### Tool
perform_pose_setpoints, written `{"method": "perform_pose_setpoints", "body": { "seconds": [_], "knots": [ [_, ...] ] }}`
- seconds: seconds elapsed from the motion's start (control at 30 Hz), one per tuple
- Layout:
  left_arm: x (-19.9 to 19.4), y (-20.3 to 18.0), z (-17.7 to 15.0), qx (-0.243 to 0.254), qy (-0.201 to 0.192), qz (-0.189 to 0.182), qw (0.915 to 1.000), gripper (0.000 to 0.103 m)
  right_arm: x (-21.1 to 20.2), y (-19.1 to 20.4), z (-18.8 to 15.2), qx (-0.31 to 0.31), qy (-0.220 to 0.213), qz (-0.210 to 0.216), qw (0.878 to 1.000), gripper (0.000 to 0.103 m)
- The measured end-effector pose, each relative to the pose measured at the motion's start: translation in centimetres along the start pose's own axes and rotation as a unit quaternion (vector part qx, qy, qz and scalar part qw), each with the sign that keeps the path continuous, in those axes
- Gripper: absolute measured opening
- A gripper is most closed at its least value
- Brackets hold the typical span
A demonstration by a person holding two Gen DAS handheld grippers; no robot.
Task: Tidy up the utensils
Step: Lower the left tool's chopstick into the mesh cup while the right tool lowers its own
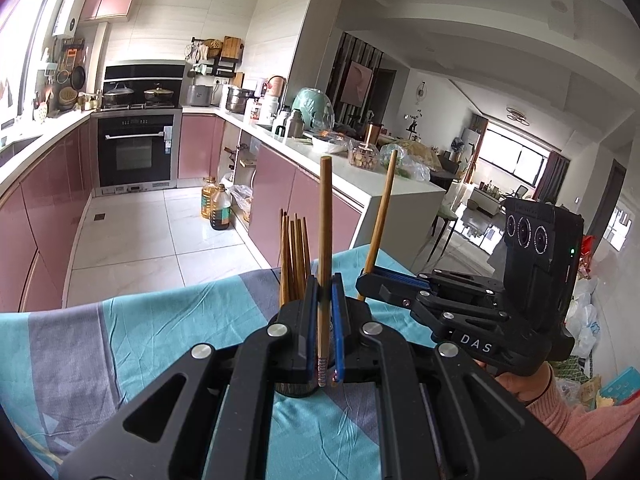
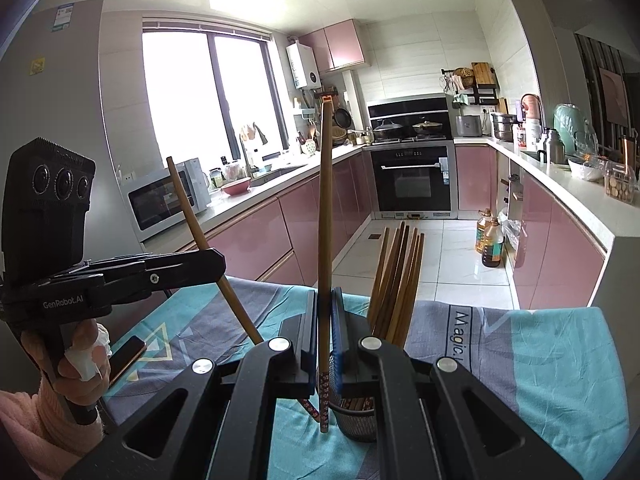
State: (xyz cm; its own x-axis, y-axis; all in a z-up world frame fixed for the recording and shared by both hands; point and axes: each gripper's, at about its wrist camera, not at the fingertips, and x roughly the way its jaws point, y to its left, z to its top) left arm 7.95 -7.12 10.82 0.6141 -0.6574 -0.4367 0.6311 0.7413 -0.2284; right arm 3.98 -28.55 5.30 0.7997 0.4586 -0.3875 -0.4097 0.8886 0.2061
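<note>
The left gripper was clamped tight on one chopstick, which stood almost upright between its blue pads, the patterned end hanging just below them. The right gripper was likewise closed on a second chopstick, also near upright, with its flowered end reaching down beside the holder. Each tool showed in the other's camera: in the left wrist view the right gripper lay to the right, its chopstick leaning slightly right; in the right wrist view the left gripper lay to the left, its chopstick slanting down toward the centre.

The holder, a dark mesh cup, stood on the cloth just past the grippers, between them and the far table edge. A bundle of chopsticks stood in it, fanned a little and leaning right in the right wrist view. Neither held chopstick was in the cup.

A hand in a pink sleeve gripped the left tool's handle, with a scrap of white tissue against the fingers. A phone lay on the cloth near that hand.
</note>
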Motion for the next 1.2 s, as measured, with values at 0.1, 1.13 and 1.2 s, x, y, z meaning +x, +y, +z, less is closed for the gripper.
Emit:
{"method": "perform_pose_setpoints", "body": {
  "seconds": [0.1,1.13,1.2],
  "knots": [
    [-0.2,-0.1,0.0,0.004,-0.005,0.0,1.0,0.007,0.0,-0.1,0.2,-0.001,-0.003,0.0,1.0,0.005],
    [-0.1,-1.4,1.1,0.025,-0.014,0.019,0.9994,0.007,0.5,-0.1,0.7,0.003,-0.01,-0.007,1.0,0.005],
    [0.0,-1.5,1.3,0.026,-0.013,0.021,0.9994,0.007,0.5,-0.2,0.7,0.004,-0.011,-0.008,1.0,0.005]
  ]
}}
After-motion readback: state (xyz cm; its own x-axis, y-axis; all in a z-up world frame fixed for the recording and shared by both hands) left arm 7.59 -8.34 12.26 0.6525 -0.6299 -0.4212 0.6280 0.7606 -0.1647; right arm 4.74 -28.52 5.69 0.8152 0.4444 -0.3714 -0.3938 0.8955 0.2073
